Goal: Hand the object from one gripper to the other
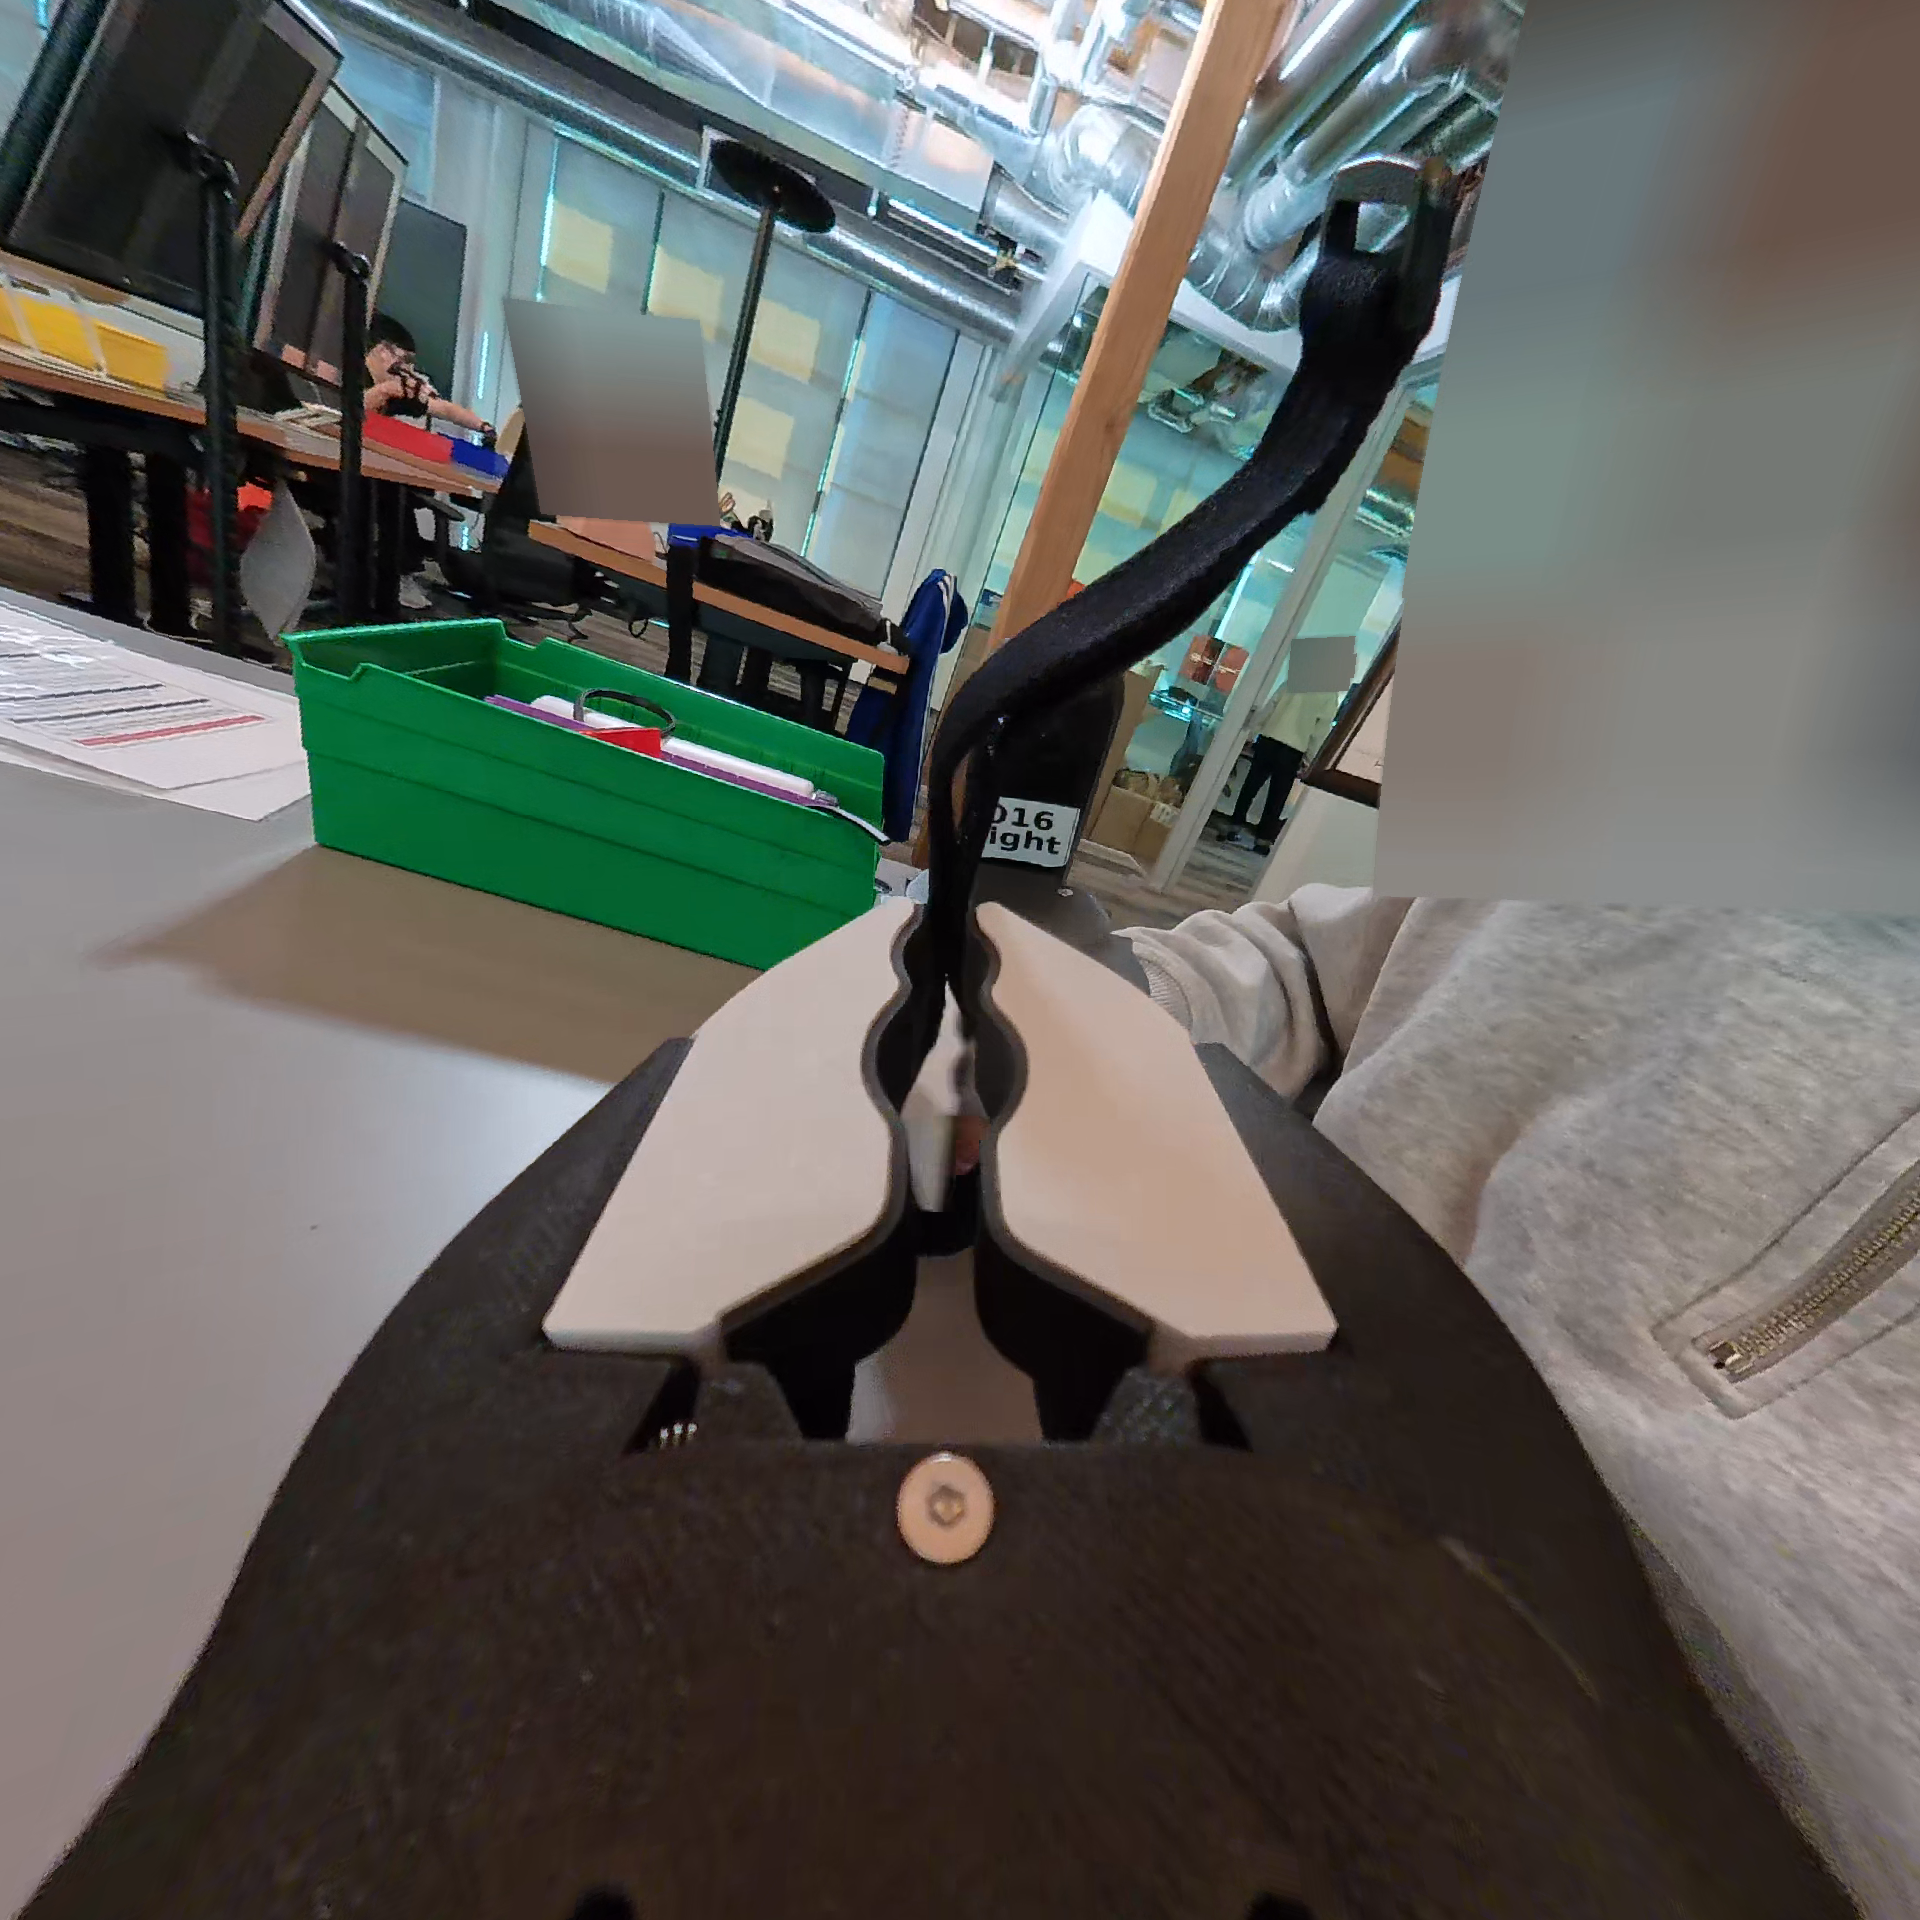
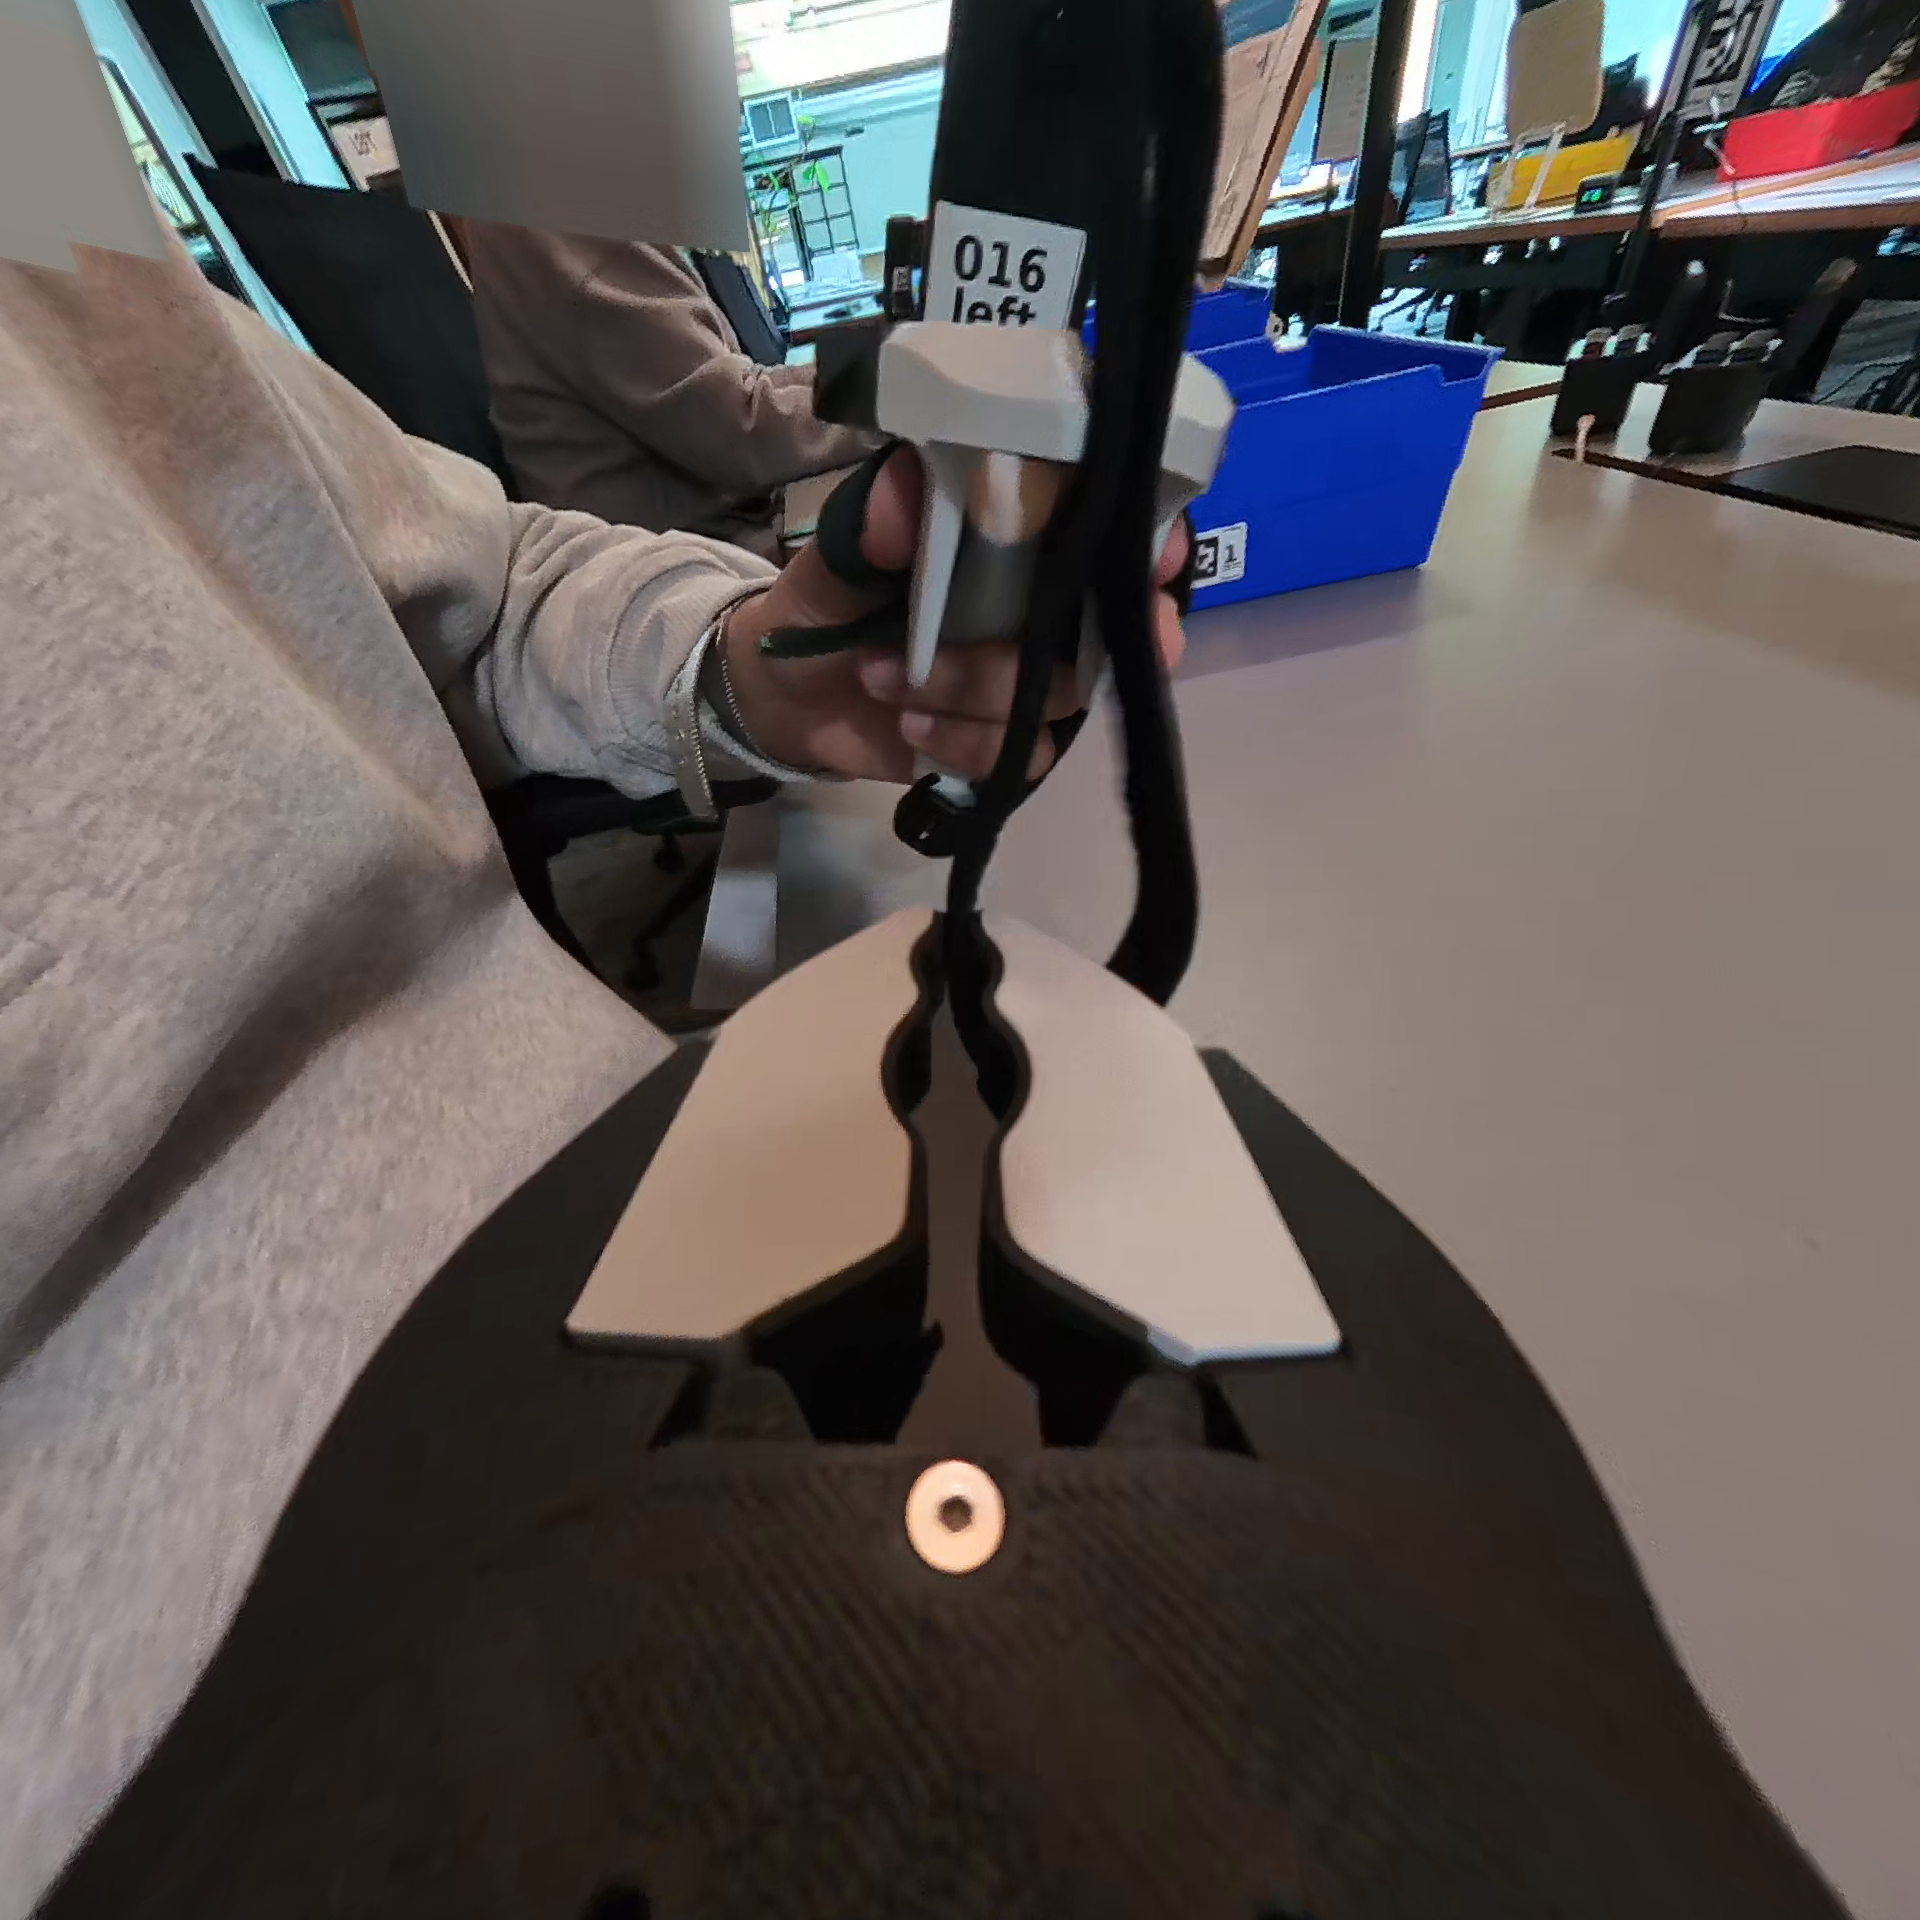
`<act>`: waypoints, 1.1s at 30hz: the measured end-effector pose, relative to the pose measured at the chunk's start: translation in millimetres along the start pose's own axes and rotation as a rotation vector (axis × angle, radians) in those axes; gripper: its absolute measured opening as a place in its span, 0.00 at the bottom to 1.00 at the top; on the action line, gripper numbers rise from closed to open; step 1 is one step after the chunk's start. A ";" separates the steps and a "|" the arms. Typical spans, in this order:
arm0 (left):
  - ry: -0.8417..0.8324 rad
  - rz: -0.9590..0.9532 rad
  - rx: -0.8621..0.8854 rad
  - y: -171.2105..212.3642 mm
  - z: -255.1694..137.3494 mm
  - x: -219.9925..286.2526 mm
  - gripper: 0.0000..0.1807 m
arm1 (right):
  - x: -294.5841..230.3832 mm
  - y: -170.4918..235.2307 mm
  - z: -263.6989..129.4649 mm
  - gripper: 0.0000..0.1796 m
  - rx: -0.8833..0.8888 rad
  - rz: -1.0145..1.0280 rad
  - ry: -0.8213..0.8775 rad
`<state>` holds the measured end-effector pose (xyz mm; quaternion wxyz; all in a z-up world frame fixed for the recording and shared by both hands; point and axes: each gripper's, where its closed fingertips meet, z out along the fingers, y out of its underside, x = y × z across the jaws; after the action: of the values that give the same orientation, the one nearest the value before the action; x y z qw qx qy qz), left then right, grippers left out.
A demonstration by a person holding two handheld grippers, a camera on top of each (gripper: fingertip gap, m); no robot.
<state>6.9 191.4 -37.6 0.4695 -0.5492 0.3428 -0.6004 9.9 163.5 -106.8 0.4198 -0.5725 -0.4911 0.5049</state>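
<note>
A black strap with a metal clip at its far end rises up and to the right from my left gripper, which is shut on its thin lower part. My right gripper is shut on the same strap, which hangs down in a loop above the table. In the right wrist view the left gripper faces me, held by a hand, with the strap passing between its white fingers. In the left wrist view the right gripper's black body shows just behind my fingertips.
A green bin with several items stands on the grey table, beside a printed sheet. A blue bin sits on the table behind the left gripper. A grey sweater fills the right side. People sit at desks behind. The left gripper's tips are roughly 8 cm from the right gripper's.
</note>
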 end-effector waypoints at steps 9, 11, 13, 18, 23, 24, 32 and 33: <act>-0.075 0.010 0.052 -6.6 0.9 -11.1 0.37 | -1.7 -17.7 -7.5 0.01 0.062 -0.075 0.045; -0.102 0.038 0.051 -5.4 2.2 -13.6 0.45 | 2.2 -21.2 -11.9 0.01 0.077 -0.093 0.070; -0.128 0.066 0.028 -1.3 3.7 -16.3 0.48 | 5.8 -23.8 -15.8 0.01 0.085 -0.103 0.090; -0.127 0.089 -0.010 6.7 6.7 -16.5 0.46 | 10.4 -26.0 -21.4 0.02 0.088 -0.119 0.115; -0.141 0.067 -0.028 12.3 5.1 -24.2 0.45 | 3.9 -31.2 -21.9 0.01 0.095 -0.162 0.105; -0.148 0.071 -0.031 13.3 4.2 -26.5 0.44 | 0.8 -33.4 -22.2 0.01 0.104 -0.171 0.094; 0.020 -0.258 0.008 13.5 -0.8 -25.0 0.32 | -31.9 -37.8 -17.3 0.01 0.125 -0.274 -0.039; 0.072 -0.376 0.026 12.8 -1.1 -24.2 0.33 | -36.3 -35.3 -15.1 0.01 0.114 -0.290 -0.056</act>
<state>7.1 210.0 -57.8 0.3437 -0.5753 0.2430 -0.7013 19.7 133.7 -64.3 0.5061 -0.4563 -0.5510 0.4817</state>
